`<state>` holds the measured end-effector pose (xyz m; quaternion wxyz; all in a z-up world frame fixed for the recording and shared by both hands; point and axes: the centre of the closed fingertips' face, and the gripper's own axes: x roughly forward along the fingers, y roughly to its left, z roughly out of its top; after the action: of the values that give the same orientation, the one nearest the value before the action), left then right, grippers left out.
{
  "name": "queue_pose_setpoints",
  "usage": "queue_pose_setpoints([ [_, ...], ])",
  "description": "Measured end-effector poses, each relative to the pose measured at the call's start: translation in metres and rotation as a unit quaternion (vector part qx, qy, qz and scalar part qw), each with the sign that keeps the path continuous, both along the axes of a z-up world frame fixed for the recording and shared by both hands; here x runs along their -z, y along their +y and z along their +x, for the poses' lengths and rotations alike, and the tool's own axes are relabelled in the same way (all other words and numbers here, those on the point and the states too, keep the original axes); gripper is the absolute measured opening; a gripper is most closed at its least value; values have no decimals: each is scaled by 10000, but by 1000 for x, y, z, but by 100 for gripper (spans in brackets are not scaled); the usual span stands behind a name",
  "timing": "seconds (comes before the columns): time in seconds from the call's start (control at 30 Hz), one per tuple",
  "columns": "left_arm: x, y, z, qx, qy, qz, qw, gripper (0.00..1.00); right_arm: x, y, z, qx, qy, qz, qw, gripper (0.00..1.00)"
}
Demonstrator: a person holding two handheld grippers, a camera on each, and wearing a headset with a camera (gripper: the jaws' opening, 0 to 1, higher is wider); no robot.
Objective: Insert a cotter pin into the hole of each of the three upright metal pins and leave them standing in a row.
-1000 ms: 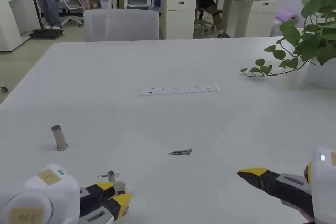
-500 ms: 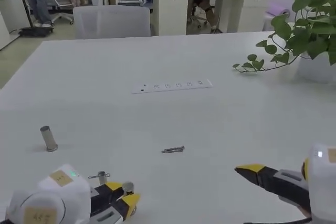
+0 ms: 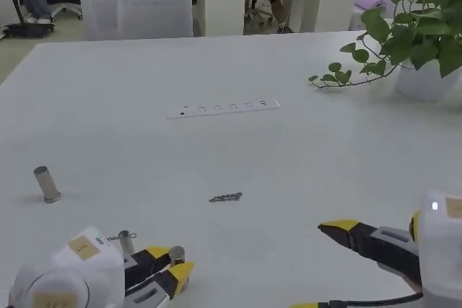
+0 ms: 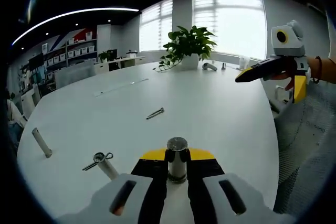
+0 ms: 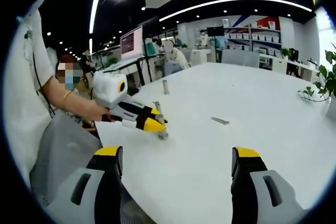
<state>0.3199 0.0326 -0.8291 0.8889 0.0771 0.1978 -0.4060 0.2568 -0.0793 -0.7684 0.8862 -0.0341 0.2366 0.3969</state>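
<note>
My left gripper [image 3: 173, 262] is shut on an upright metal pin [image 4: 177, 158], which stands on the white table near the front edge; the same pin [image 3: 176, 254] shows between the yellow tips. Just left of it stands a second pin with a cotter pin through it [image 3: 126, 240] [image 4: 105, 164]. A third bare pin [image 3: 45, 183] [image 4: 42, 142] stands further left. A loose cotter pin [image 3: 225, 197] [image 4: 155, 113] [image 5: 219, 120] lies mid-table. My right gripper [image 3: 321, 268] [image 5: 177, 156] hovers open and empty at the right, apart from all of them.
A white power strip [image 3: 222, 108] lies across the middle of the table [image 3: 289, 149]. A potted plant [image 3: 415, 27] stands at the far right edge. Beyond the table are a grey chair [image 3: 137, 16] and office desks.
The left gripper has carried its pin to the right, widening the gap from the cottered pin. The head camera tilted, shifting the scene. The right gripper has barely moved.
</note>
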Motion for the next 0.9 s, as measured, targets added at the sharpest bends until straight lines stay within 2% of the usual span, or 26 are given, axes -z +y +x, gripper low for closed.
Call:
queue_pose_setpoints([
  [0.4, 0, -2, 0, -19, -56, -156, 9999, 11, 3, 2, 0, 23, 34, 1, 10000, 86],
  [0.6, -1, -2, 0, -29, -36, -252, 9997, 12, 4, 2, 0, 22, 52, -24, 10000, 86],
  [0.67, -4, -2, 1, 24, -80, -309, 9995, 12, 5, 2, -1, 19, 59, -38, 10000, 86],
  [0.77, -10, -3, 3, 80, -133, -364, 9992, 17, 6, 3, -1, 13, 72, -38, 10000, 86],
  [0.9, -10, -3, 4, 254, -131, -353, 9990, 21, 6, 5, -2, -8, 79, -57, 10000, 86],
])
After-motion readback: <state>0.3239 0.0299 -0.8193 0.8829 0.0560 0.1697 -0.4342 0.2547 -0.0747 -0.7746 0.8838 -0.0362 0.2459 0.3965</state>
